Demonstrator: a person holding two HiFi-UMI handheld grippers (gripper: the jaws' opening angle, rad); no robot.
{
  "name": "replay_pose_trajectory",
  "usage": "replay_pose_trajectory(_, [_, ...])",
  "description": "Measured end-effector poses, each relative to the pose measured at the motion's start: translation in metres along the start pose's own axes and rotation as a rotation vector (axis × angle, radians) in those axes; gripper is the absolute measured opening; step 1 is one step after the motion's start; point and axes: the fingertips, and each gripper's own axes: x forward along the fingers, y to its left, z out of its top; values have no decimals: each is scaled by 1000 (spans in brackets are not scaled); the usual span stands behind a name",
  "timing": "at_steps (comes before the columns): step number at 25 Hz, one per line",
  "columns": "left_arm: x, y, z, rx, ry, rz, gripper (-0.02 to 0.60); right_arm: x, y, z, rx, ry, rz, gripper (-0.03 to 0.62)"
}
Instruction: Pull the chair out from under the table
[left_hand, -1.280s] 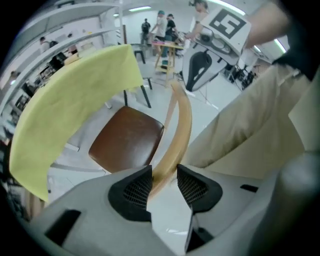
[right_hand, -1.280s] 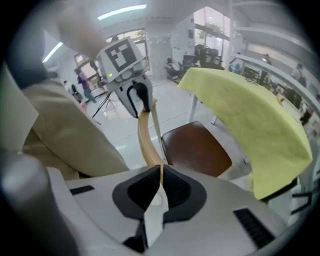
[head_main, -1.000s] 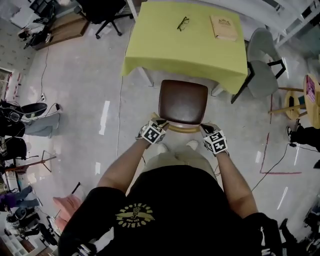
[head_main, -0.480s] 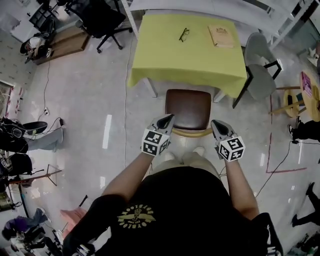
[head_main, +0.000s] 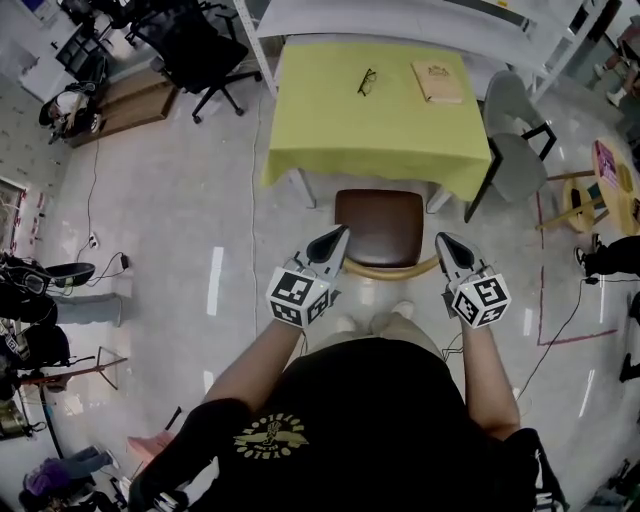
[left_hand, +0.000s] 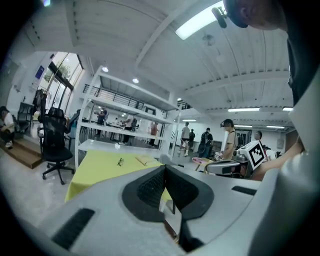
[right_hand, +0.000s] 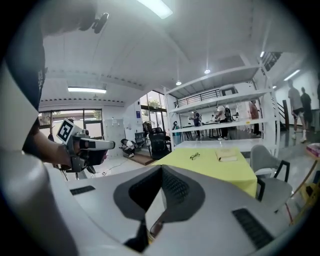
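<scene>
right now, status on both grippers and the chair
Jaws shut, empty: left gripper, right gripper, above the chair back. Seat out from under table, front edge by the cloth. Person's shoes close behind it.

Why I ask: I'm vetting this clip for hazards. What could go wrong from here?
1. The left tool and right tool are shut on nothing, clear of the chair; its backrest stands close before the person's shoes, so a step forward could trip.
2. The chair's far edge lies at the tablecloth hem; another pull might snag it and shift the glasses and book.
</scene>
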Motion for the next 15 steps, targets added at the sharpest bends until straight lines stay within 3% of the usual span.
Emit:
replay_pose_trajectory(8, [-17, -2, 55, 68, -91, 18, 9, -9, 12, 51, 57, -96, 17, 10])
replay_pose_trajectory(15, [-33, -5, 97, 88, -159, 55, 9, -19, 20, 97, -28, -164, 22, 9])
